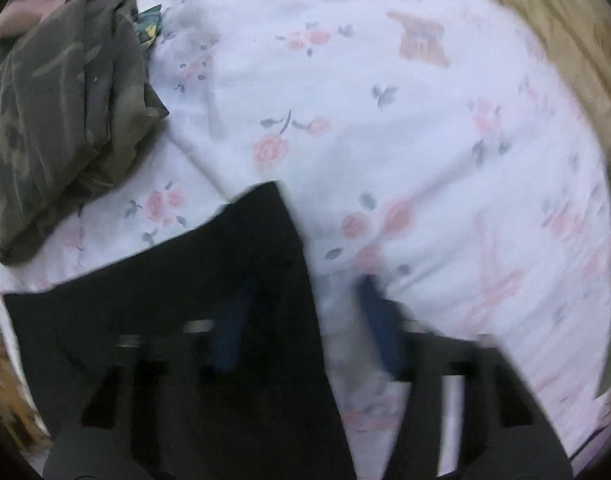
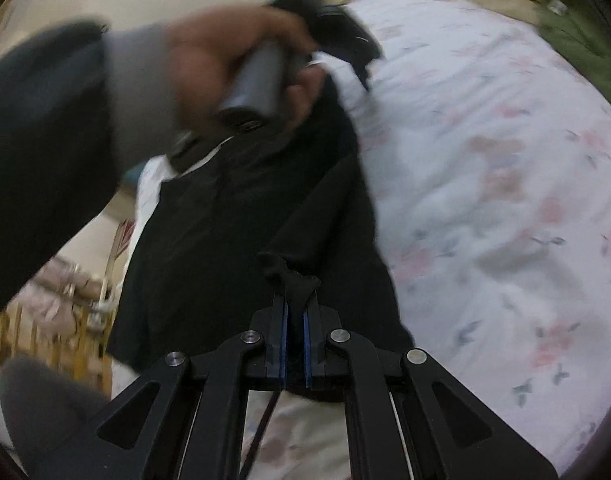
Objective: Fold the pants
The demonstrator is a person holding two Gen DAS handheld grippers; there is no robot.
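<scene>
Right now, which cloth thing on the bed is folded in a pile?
The camouflage garment, stacked folded at the bed's edge. The black pants lie spread out, and the flowered bedsheet lies flat underneath.

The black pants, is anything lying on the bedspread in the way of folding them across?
Nothing visible does. The right gripper is shut on a bunch of the black pants, and the floral bedspread beside them looks bare. The camouflage bundle sits off to the side, apart from the pants.

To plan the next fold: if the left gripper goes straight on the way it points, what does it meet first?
Probably the black pants: the left gripper points down over their edge on the floral sheet. Blur hides any contact.
</scene>
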